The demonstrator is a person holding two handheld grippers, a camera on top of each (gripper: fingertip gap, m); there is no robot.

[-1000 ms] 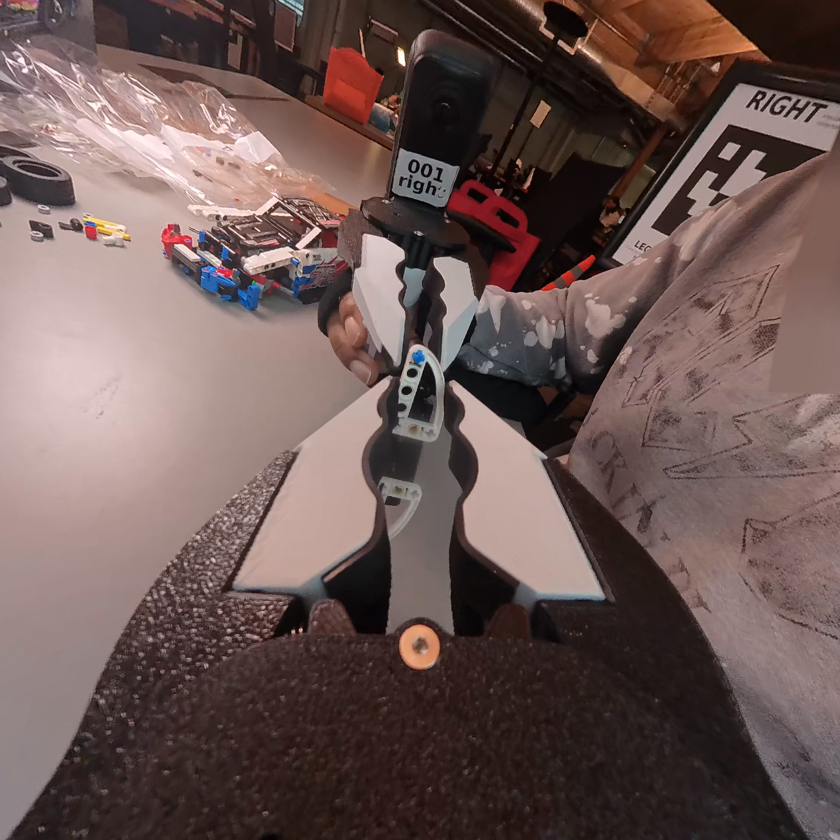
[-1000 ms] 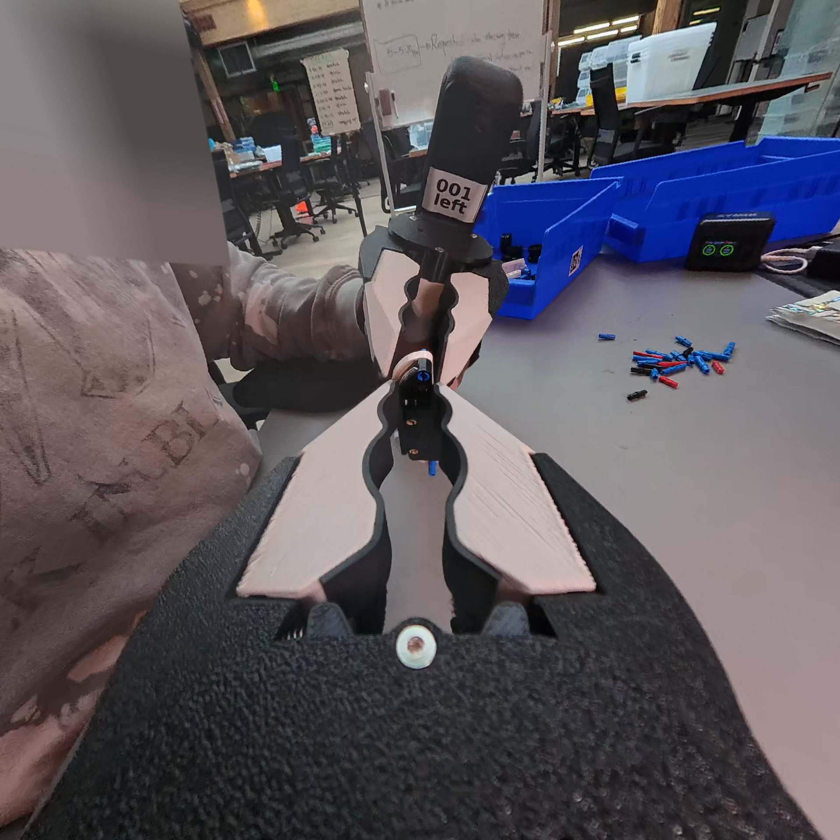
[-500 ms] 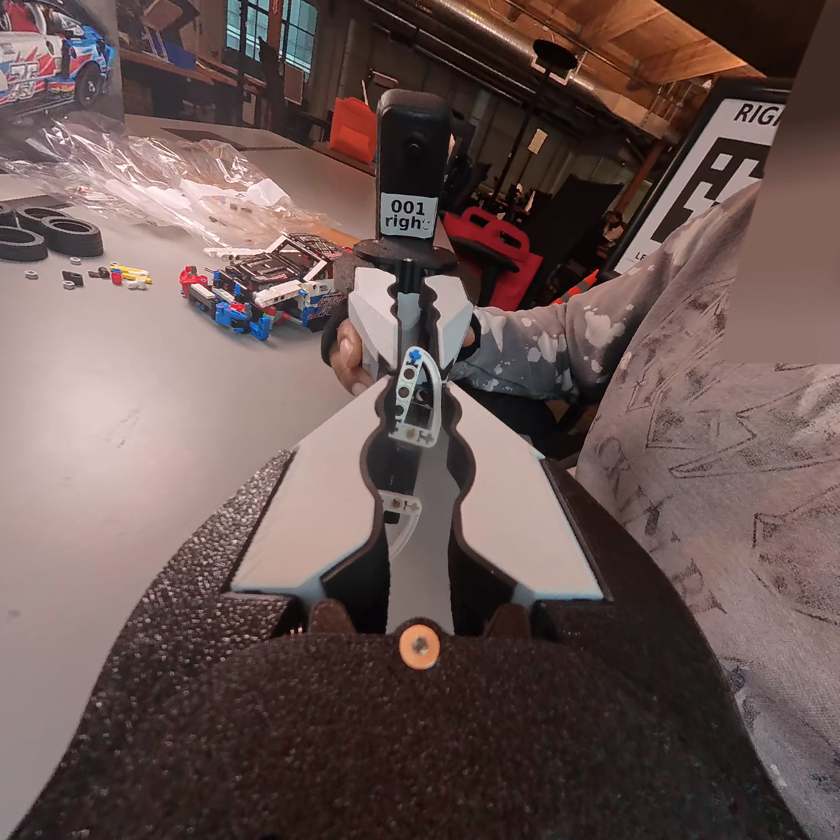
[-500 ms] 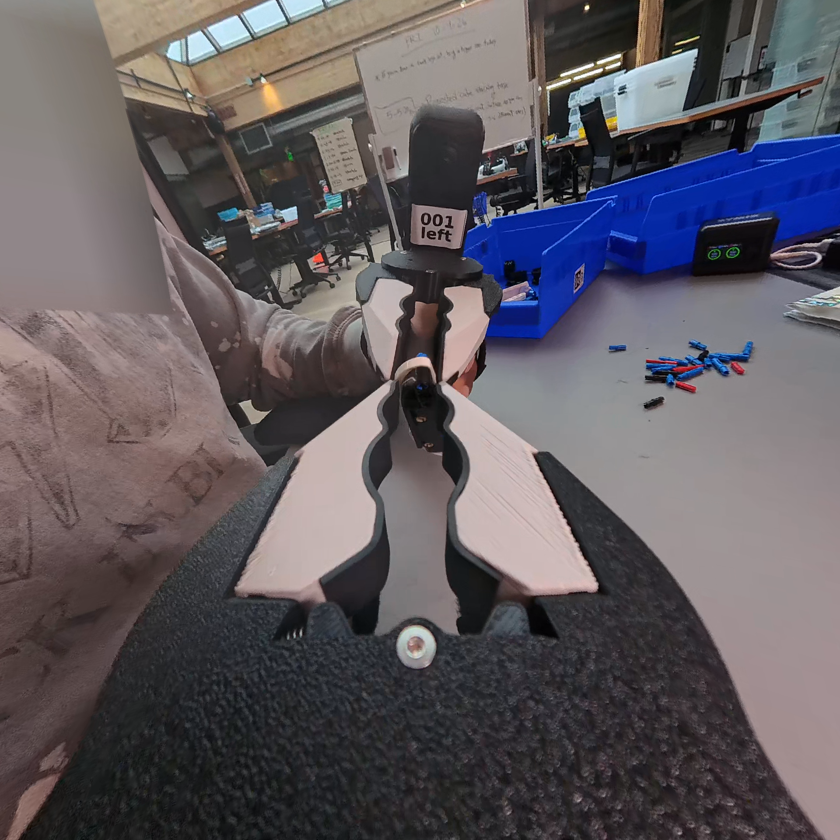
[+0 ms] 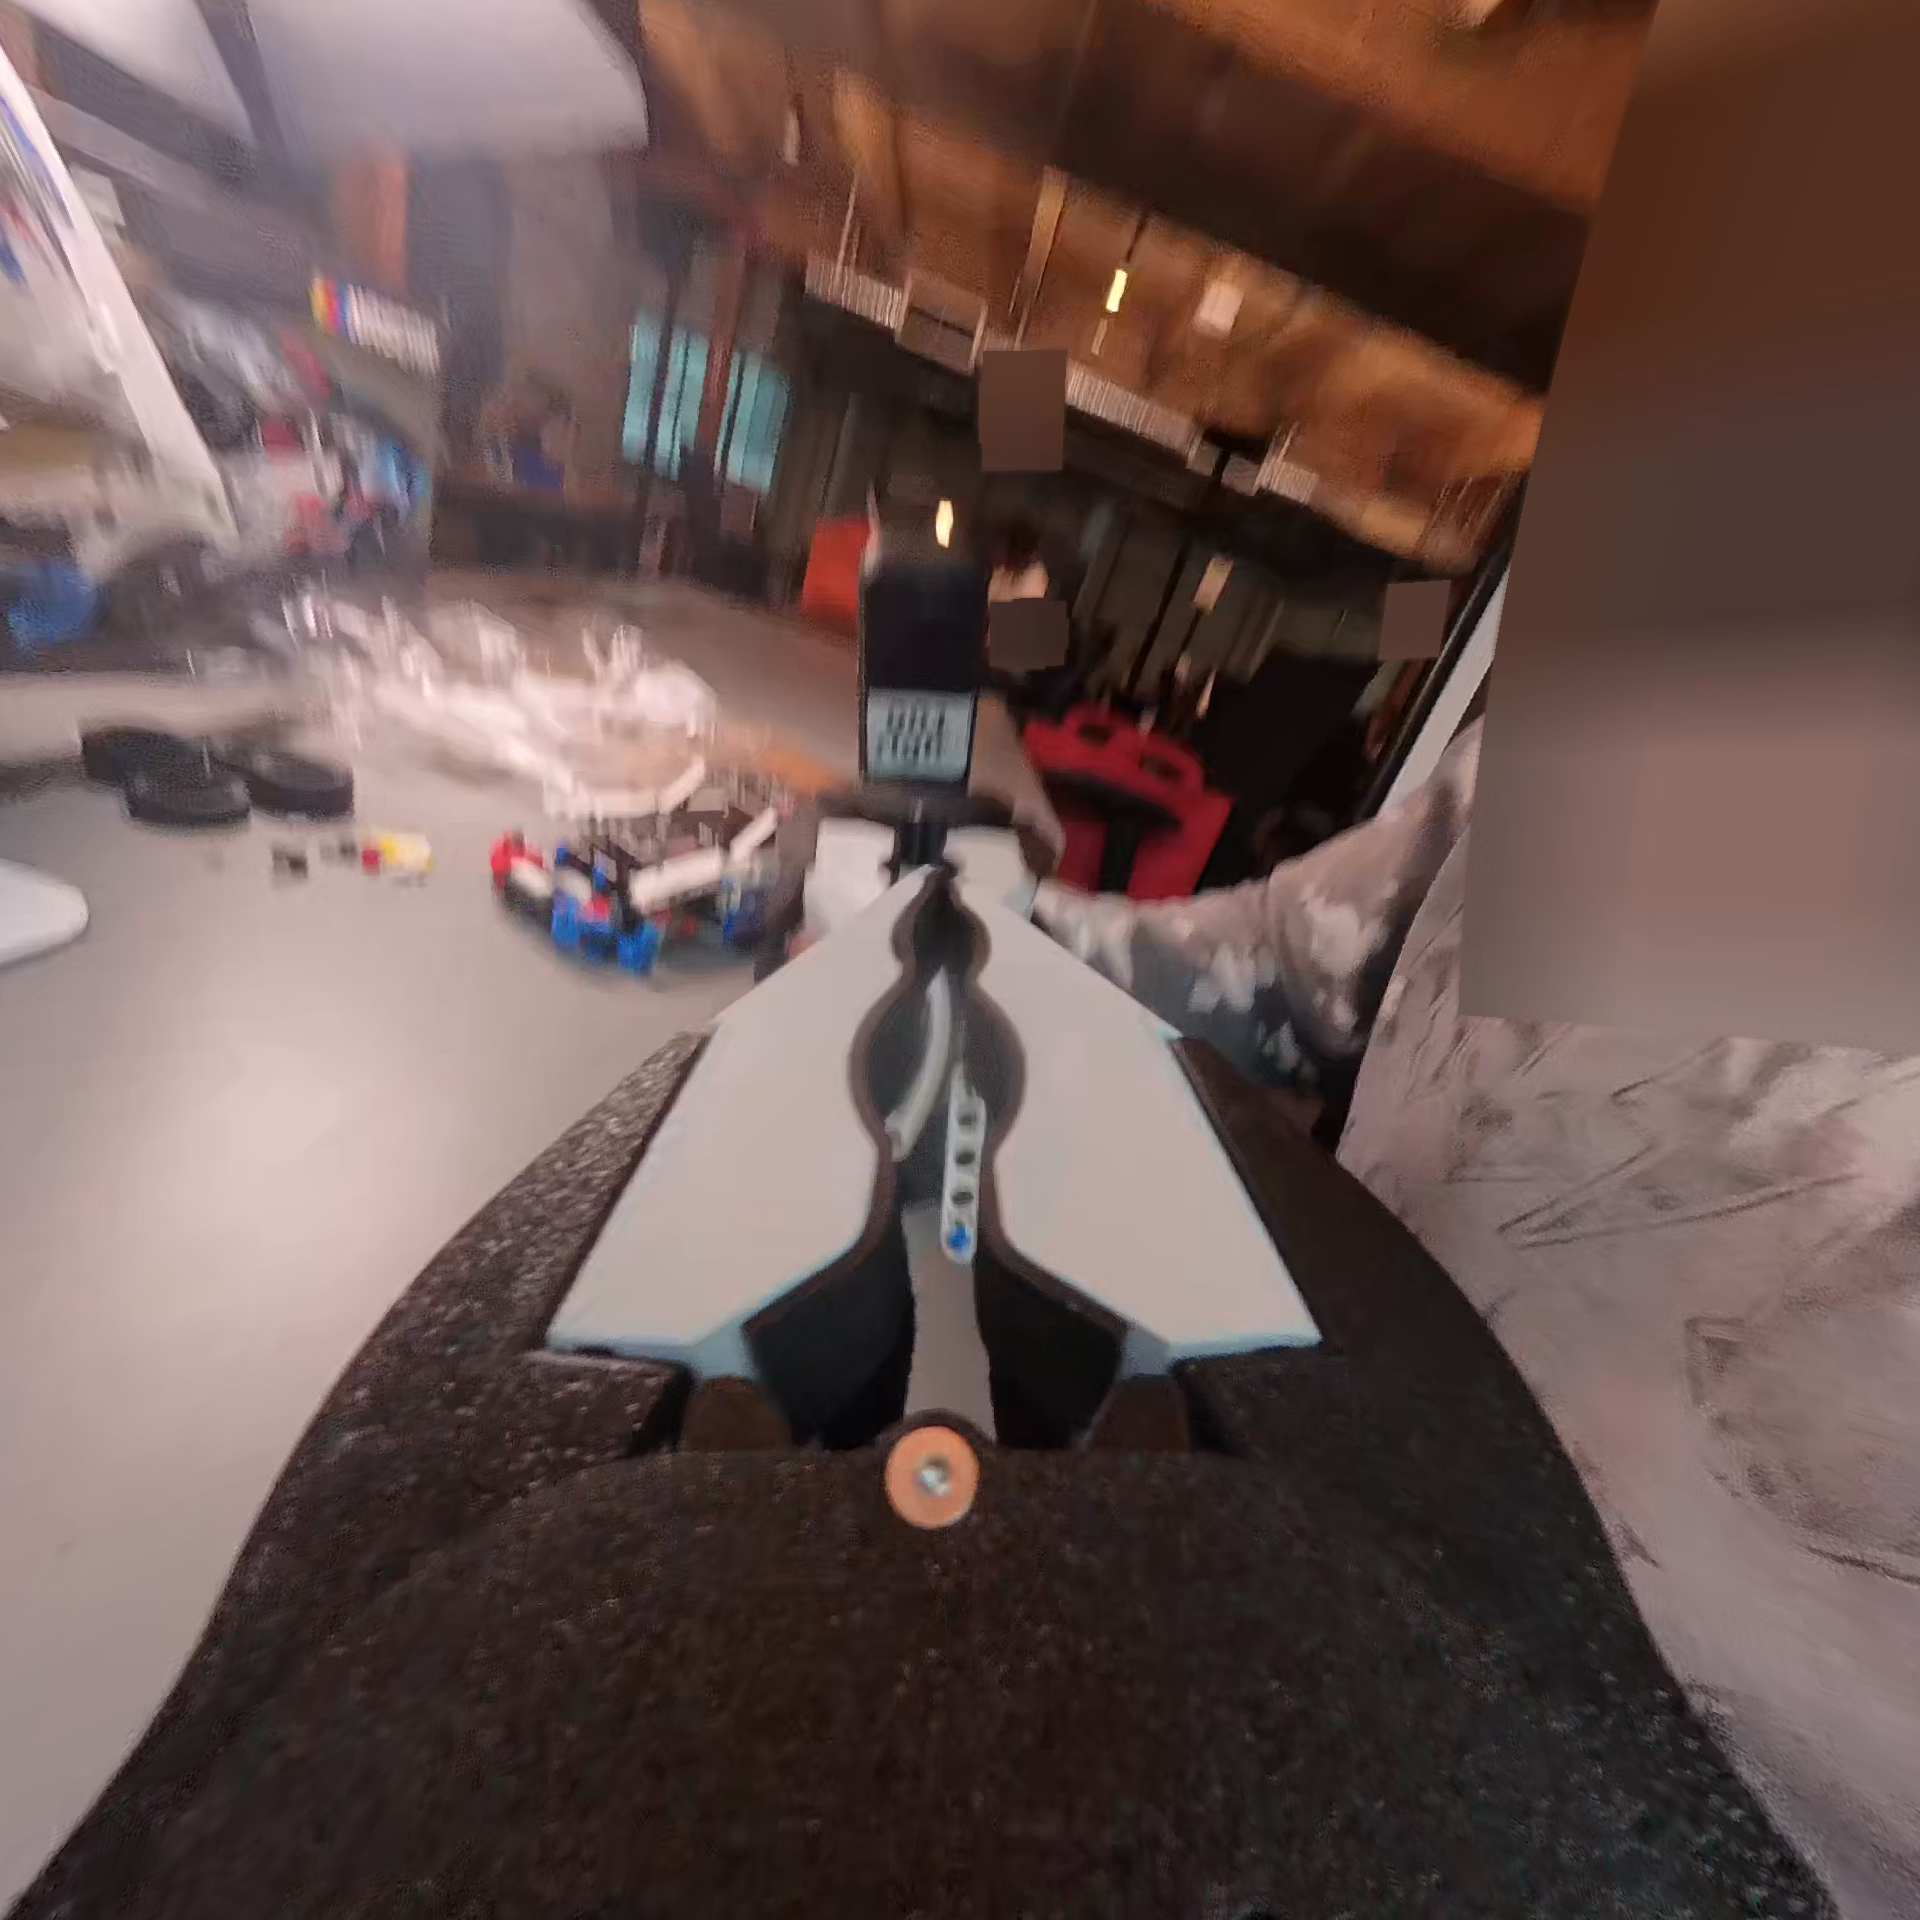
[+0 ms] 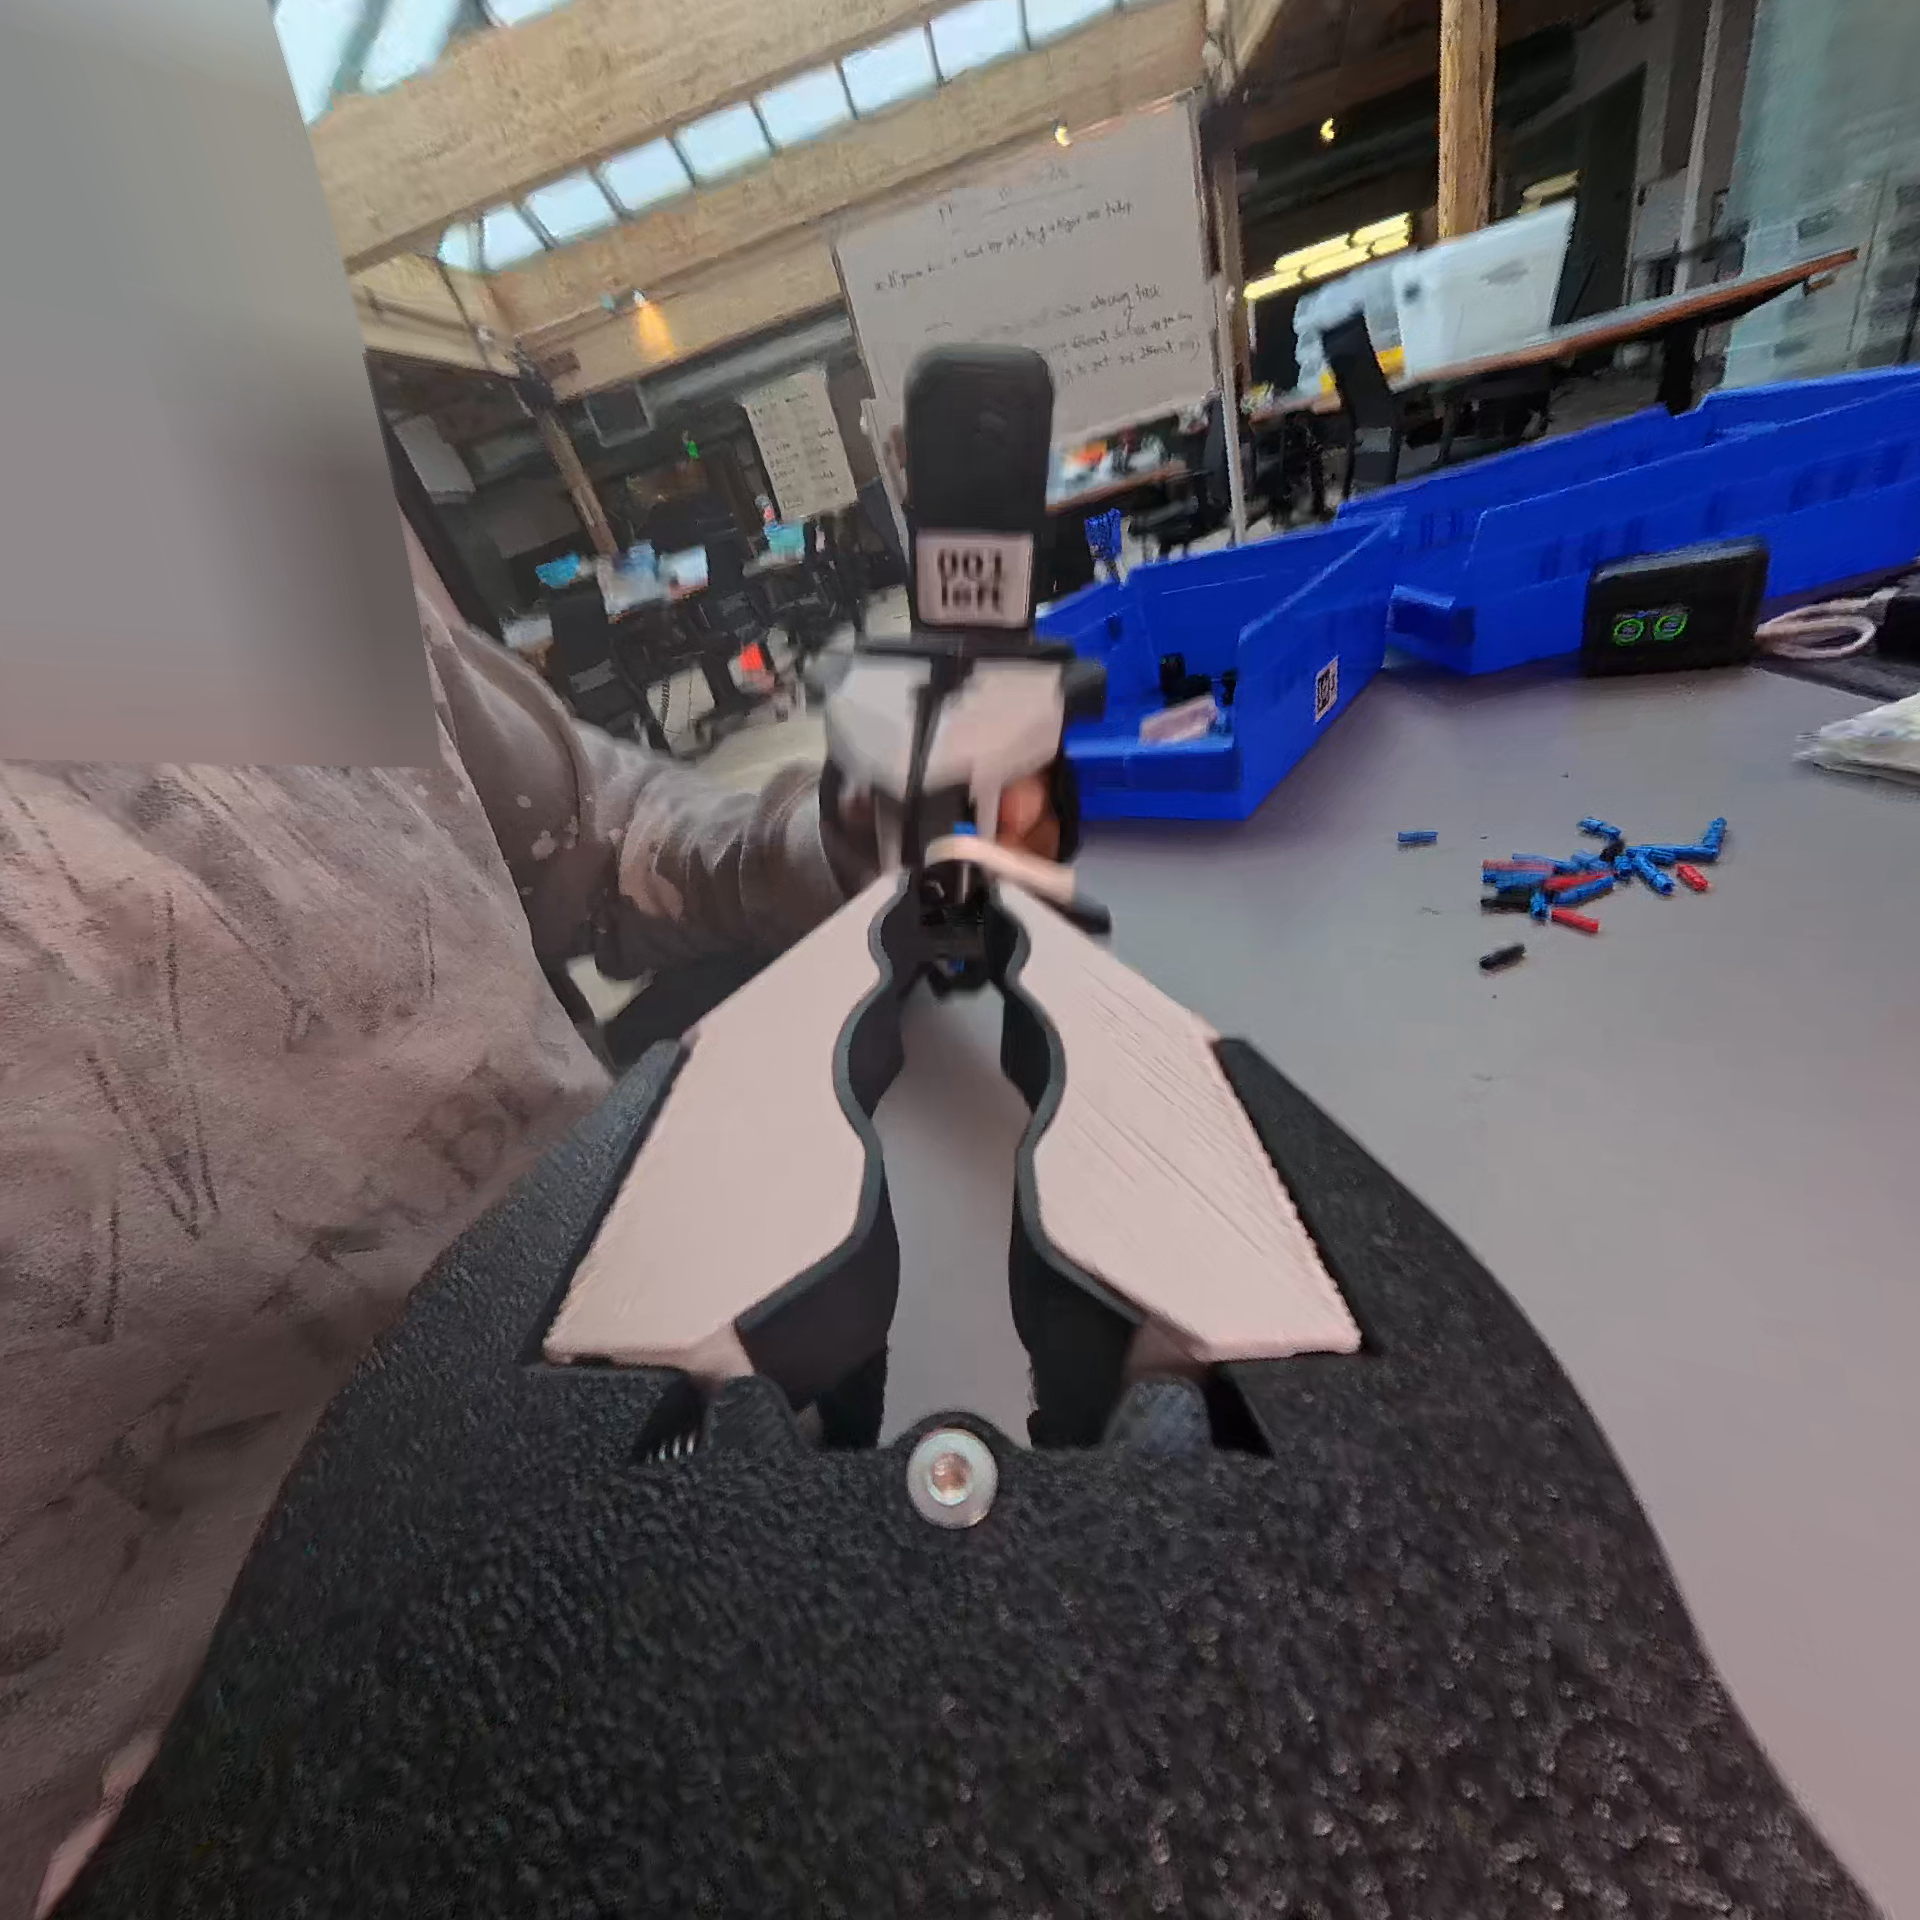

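Note:
My left gripper (image 5: 940,894) is shut at its tips on a white curved panel piece (image 5: 961,1143) with a row of holes and a blue pin. The piece lies back between the fingers toward the camera. My right gripper (image 6: 951,920) is shut on a small black piece (image 6: 948,914) with a blue pin below it. The two grippers face each other tip to tip above the grey table (image 6: 1455,1143). In the right wrist view the white panel (image 6: 1003,868) lies crosswise on top of the black piece. The left wrist view is motion-blurred.
A partly built toy car (image 5: 644,883), black tyres (image 5: 218,779), small loose parts (image 5: 364,852) and clear plastic bags (image 5: 540,696) lie on the table's far left. Blue bins (image 6: 1247,675), a pile of blue and red pins (image 6: 1600,873) and a black device (image 6: 1673,608) are at right. A person's grey sleeve is close by. Both grippers' tips are close together, under 4 cm apart.
The left gripper has turned quickly and both views have tilted up. The white panel, which stood upright at the fingertips, now points back between the left fingers. Both grippers stay shut.

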